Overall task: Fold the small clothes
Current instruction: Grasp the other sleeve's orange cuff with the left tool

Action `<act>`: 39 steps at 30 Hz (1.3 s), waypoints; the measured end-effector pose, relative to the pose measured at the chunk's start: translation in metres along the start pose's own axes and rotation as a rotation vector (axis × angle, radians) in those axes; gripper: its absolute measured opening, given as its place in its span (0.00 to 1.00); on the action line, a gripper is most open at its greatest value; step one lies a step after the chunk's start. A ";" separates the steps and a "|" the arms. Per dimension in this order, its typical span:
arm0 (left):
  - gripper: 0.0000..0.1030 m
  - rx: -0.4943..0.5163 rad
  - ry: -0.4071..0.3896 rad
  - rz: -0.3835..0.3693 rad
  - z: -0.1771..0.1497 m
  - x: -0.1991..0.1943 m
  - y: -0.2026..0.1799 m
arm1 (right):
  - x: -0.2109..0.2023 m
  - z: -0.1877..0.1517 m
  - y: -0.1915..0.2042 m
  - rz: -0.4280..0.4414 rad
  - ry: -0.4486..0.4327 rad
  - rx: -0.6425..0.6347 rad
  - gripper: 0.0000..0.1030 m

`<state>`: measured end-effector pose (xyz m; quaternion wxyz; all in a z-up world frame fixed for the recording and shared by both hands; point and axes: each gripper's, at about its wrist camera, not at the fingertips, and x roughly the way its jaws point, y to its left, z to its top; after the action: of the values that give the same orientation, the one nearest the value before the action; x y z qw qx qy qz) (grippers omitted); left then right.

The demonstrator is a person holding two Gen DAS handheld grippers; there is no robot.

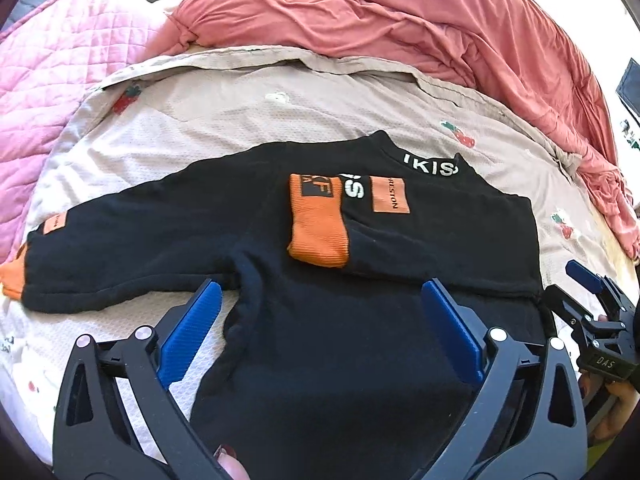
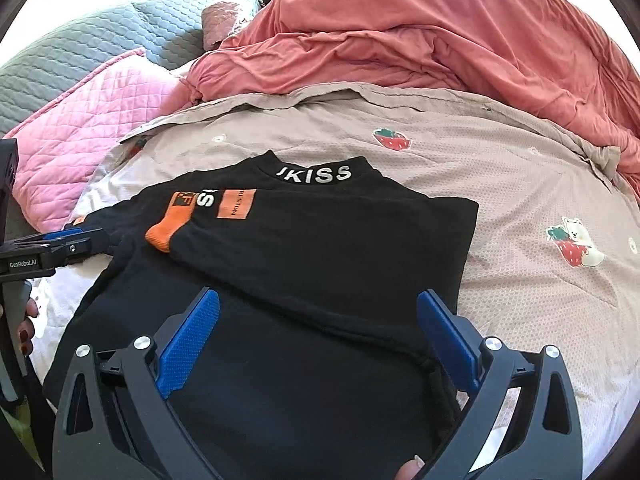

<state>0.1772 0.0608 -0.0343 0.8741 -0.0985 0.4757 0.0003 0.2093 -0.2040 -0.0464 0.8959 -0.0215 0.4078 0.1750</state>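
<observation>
Both wrist views look steeply down, close; sharing black sweater (image 1: pixel 320 320).

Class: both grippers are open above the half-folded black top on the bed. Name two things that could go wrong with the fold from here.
1. The folded-in sleeve with the orange cuff lies loose on the black top; grabbing the body could slide it out.
2. The other sleeve is spread flat on the soft strawberry quilt; the open left gripper might pinch quilt along with it.

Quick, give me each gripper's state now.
Left gripper: jaws open, holding nothing, above the black top.
Right gripper: jaws open, holding nothing.
</observation>
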 end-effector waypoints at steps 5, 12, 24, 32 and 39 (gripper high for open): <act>0.91 -0.033 -0.008 0.007 -0.001 -0.009 0.016 | -0.008 0.000 0.017 0.001 -0.007 -0.008 0.96; 0.91 -0.083 -0.020 0.013 -0.007 -0.020 0.047 | -0.010 0.002 0.044 0.017 -0.011 -0.037 0.96; 0.91 -0.271 -0.034 0.081 -0.023 -0.027 0.140 | 0.002 0.002 0.126 0.085 0.028 -0.172 0.96; 0.91 -0.458 -0.044 0.131 -0.038 -0.031 0.207 | 0.016 0.005 0.168 0.115 0.056 -0.213 0.96; 0.91 -0.613 -0.059 0.161 -0.057 -0.029 0.257 | 0.024 0.013 0.206 0.155 0.061 -0.246 0.96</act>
<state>0.0896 0.3055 -0.0844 0.8142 -0.3192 0.4342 0.2158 0.1650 -0.0013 -0.0342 0.8575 -0.1048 0.4107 0.2915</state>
